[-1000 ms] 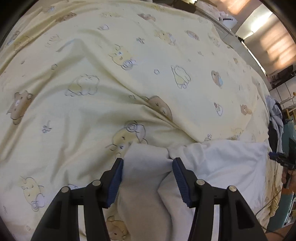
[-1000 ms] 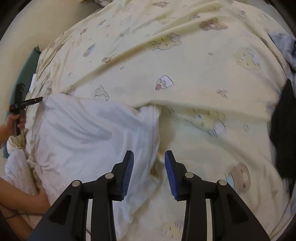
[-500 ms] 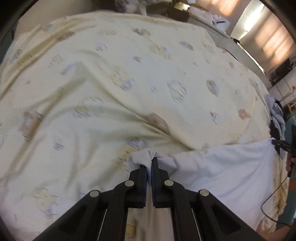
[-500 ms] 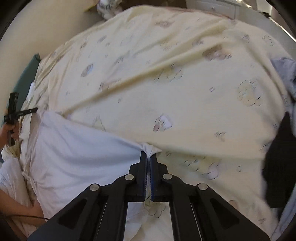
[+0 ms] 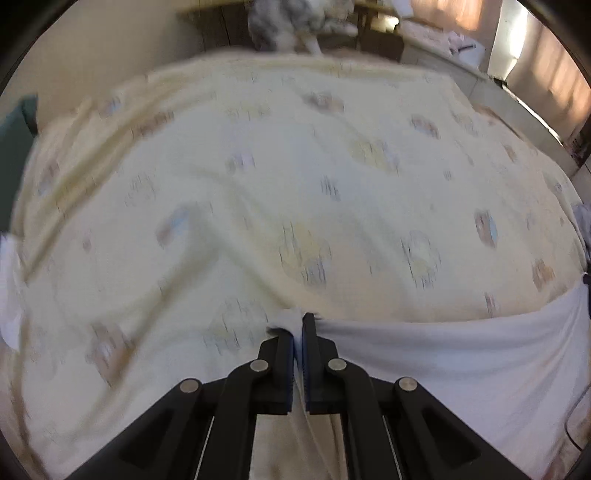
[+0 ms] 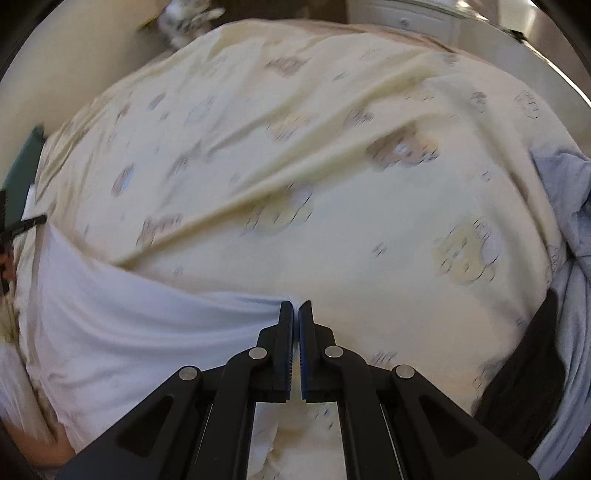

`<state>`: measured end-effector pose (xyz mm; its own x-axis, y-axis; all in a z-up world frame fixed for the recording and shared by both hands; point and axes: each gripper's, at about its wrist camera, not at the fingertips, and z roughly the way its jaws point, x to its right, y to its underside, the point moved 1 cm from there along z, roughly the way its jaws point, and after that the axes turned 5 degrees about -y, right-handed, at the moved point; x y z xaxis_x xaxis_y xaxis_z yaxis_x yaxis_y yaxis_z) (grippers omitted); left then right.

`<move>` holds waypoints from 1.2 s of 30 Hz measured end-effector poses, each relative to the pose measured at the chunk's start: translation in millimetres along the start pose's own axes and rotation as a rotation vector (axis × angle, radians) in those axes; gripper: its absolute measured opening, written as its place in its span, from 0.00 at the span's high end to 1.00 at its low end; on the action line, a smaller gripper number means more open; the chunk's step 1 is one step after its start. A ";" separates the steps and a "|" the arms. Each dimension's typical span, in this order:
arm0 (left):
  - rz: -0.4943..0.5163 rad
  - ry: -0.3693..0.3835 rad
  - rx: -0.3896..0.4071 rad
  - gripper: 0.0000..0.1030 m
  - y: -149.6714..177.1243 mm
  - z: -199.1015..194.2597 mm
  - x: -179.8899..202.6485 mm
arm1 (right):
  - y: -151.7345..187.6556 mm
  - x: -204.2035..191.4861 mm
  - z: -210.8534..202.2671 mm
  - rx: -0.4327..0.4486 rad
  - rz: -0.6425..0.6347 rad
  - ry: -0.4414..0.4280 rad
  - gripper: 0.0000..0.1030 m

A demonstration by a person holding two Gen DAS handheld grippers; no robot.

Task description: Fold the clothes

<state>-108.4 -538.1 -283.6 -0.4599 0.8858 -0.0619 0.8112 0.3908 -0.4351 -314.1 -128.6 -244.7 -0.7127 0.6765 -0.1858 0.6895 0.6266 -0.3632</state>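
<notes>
A white garment (image 5: 461,354) lies over the near part of a bed covered by a pale yellow sheet with bear prints (image 5: 295,177). My left gripper (image 5: 298,323) is shut on one top corner of the white garment, which stretches away to the right. In the right wrist view the same white garment (image 6: 140,321) spreads to the left, and my right gripper (image 6: 295,308) is shut on its other top corner. The cloth is pulled taut between the two grippers and lifted off the sheet. Both views are motion-blurred.
A black garment (image 6: 524,369) and a pale blue-grey garment (image 6: 569,206) lie at the bed's right edge. A grey-white bundle (image 5: 284,22) sits beyond the far end of the bed. The other gripper's tip (image 6: 26,225) shows at far left. Wall stands behind the bed.
Both grippers went from open around the white garment's corners to shut on them, then rose, lifting and stretching the garment's edge. More of the far bed and room shows now.
</notes>
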 end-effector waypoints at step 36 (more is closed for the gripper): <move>-0.134 0.331 -0.176 0.88 208.4 -61.0 -8.4 | 201.4 -11.6 -38.7 -0.240 0.129 -0.139 0.99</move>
<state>86.5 -448.8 -319.0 -0.4478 0.8459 0.2898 0.8147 0.5195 -0.2577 -162.0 4.8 -280.4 -0.6165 0.7076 -0.3452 0.7747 0.6234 -0.1057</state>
